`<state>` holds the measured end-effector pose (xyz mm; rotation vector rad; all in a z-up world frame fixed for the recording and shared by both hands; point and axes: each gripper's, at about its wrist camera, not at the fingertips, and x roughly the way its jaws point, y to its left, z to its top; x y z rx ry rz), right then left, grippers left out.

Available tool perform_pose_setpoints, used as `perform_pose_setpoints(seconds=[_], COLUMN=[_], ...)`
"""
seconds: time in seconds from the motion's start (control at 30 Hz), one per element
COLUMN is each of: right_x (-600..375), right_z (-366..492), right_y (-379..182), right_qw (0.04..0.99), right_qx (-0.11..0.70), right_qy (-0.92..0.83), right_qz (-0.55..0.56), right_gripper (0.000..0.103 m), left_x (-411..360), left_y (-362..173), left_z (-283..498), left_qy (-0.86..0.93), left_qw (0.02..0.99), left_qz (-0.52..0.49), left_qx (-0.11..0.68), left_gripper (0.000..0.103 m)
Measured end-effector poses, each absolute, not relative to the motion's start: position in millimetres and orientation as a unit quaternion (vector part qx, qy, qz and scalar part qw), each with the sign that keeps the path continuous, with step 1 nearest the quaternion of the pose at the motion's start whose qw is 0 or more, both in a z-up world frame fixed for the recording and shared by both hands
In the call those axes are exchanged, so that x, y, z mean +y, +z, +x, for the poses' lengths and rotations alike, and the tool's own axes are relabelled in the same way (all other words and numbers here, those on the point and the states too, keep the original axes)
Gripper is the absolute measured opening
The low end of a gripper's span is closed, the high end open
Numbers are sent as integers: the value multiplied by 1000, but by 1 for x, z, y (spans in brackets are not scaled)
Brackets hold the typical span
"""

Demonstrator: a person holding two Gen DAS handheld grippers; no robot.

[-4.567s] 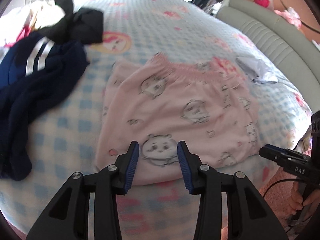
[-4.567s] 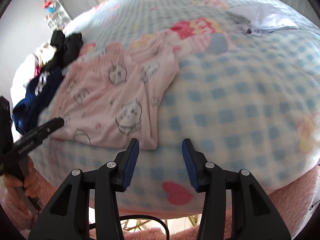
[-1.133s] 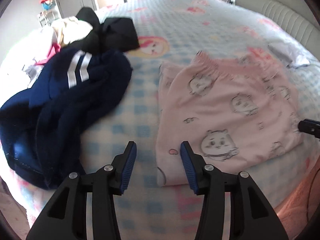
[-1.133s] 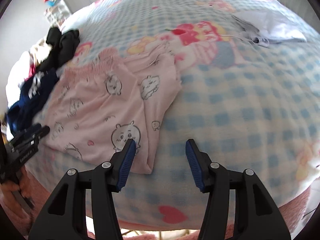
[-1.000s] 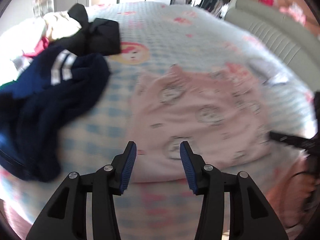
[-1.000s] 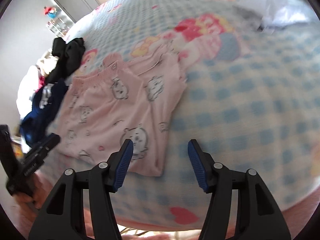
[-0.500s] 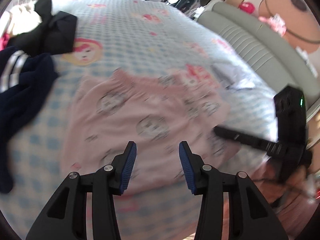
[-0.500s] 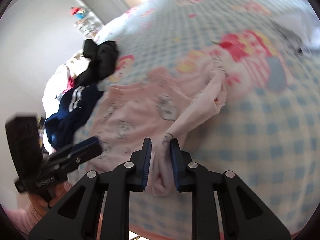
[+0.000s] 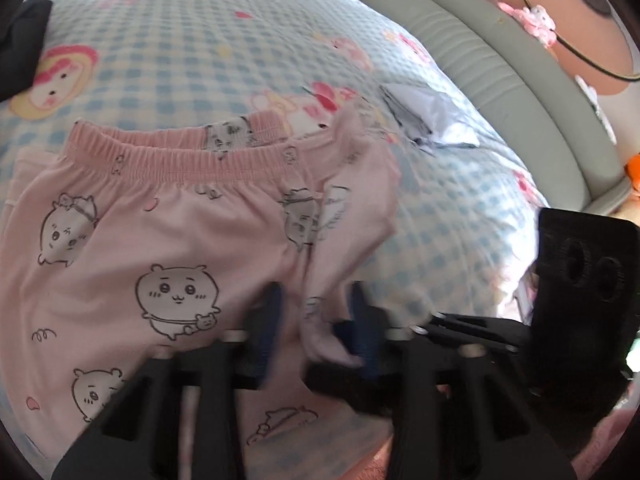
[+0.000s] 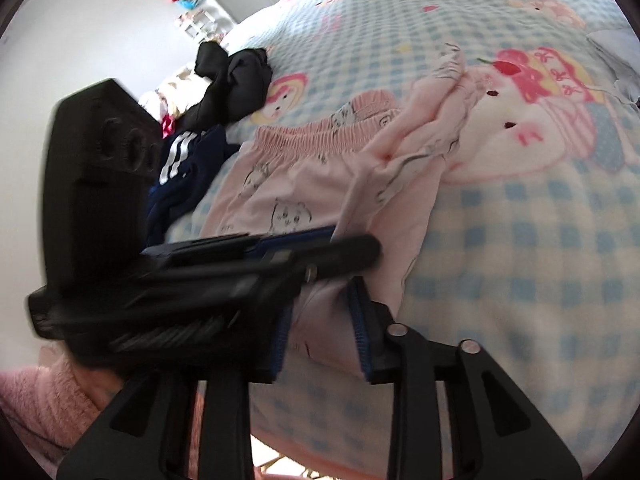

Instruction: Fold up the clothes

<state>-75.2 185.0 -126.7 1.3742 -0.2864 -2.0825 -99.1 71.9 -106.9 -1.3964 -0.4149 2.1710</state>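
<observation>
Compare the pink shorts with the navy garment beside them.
The pink shorts are spread out, one side lifted and bunched; the navy garment lies crumpled in a heap. The pink shorts carry cartoon animals; the navy garment has white stripes. Both rest on the checked bedspread.

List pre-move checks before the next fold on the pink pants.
1. Pants fabric between left hand-held gripper fingers: ok.
2. Left clamp shut: cannot tell, blurred.
3. Fabric between right hand-held gripper fingers: ok. Whether it is clamped: cannot tell.
4. Hand-held grippers clear of each other: not ok, the left crosses close over the right.
5. Waistband flat on the bed: ok.
6. Lifted side smooth: not ok, bunched.
</observation>
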Motion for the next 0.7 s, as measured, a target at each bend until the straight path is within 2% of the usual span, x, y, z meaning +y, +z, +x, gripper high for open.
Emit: perform_pose_setpoints(seconds=[0.07, 0.13, 0.27, 0.4, 0.47, 0.53, 0.57, 0.6, 0.7], right_x=[192, 206, 230, 218, 207, 196, 195, 193, 189], right_z=[-71, -69, -78, -86, -83, -80, -78, -77, -74], right_y=[-123, -119, -125, -144, -149, -153, -152, -151, -148], right_qw=[311, 294, 253, 241, 254, 267, 267, 267, 267], right_qx=[-105, -113, -158, -137, -132, -131, -127, -123, -111], right_qy=[-789, -797, -802, -793, -786, -780, -781, -782, -785], right_qz=[519, 516, 517, 543, 548, 551, 551, 550, 548], right_gripper=[33, 40, 40, 41, 41, 41, 41, 41, 41], left_x=[69, 64, 55, 50, 52, 54, 56, 59, 63], left_y=[-113, -116, -120, -120, -122, -124, -125, -125, -117], left_z=[-101, -99, -98, -95, -95, -94, -94, -93, -88], left_qy=[802, 801, 799, 787, 771, 763, 763, 766, 790], left_qw=[245, 242, 236, 250, 269, 275, 276, 272, 256], left_qz=[-520, -521, -522, -524, -531, -536, -537, -537, -519], left_qx=[-159, -170, -181, -206, -227, -233, -231, -223, -203], left_gripper=[17, 16, 15, 15, 17, 29, 29, 28, 8])
